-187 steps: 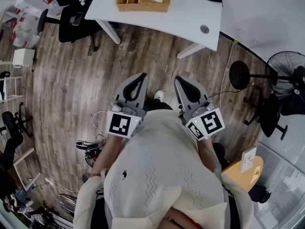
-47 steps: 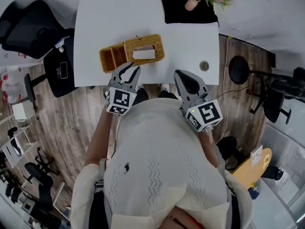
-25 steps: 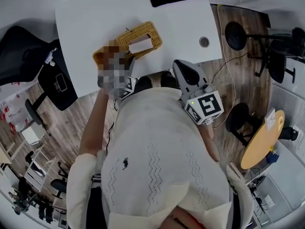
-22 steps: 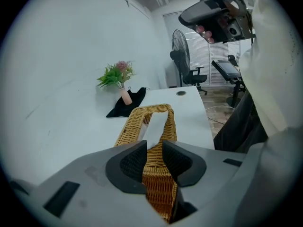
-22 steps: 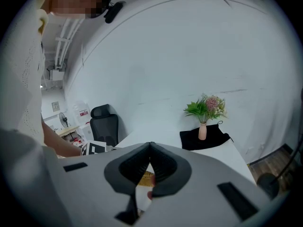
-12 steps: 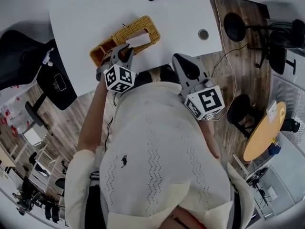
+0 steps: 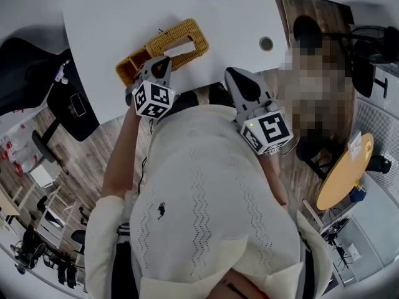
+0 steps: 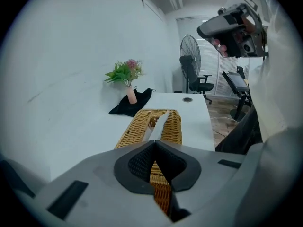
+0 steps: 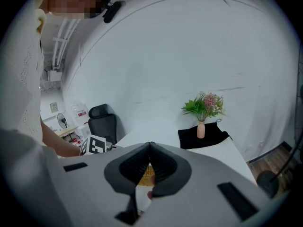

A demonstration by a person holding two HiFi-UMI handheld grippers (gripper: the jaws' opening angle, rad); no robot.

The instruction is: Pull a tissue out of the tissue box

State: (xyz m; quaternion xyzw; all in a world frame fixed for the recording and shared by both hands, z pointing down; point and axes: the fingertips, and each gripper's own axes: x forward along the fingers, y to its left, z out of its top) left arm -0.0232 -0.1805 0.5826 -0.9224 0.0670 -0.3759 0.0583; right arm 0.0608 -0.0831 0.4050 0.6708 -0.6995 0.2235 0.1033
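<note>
Two grippers show, both with jaws pressed together. The left gripper (image 7: 163,63) (image 8: 155,142) hangs over the near end of the wicker tissue box (image 7: 159,42) (image 8: 130,126). Its tips pinch the white tissue (image 8: 160,123), which runs as a thin strip from the tips back to the box's opening. The right gripper (image 7: 231,73) (image 9: 150,144) holds nothing and sits to the right of the tissue box, near the edge of the white table (image 7: 124,11) (image 8: 199,122) that the box lies on. Beyond the box's far end, a vase of flowers (image 8: 129,91) (image 9: 201,126) stands on a black cloth (image 8: 137,103) (image 9: 213,137).
</note>
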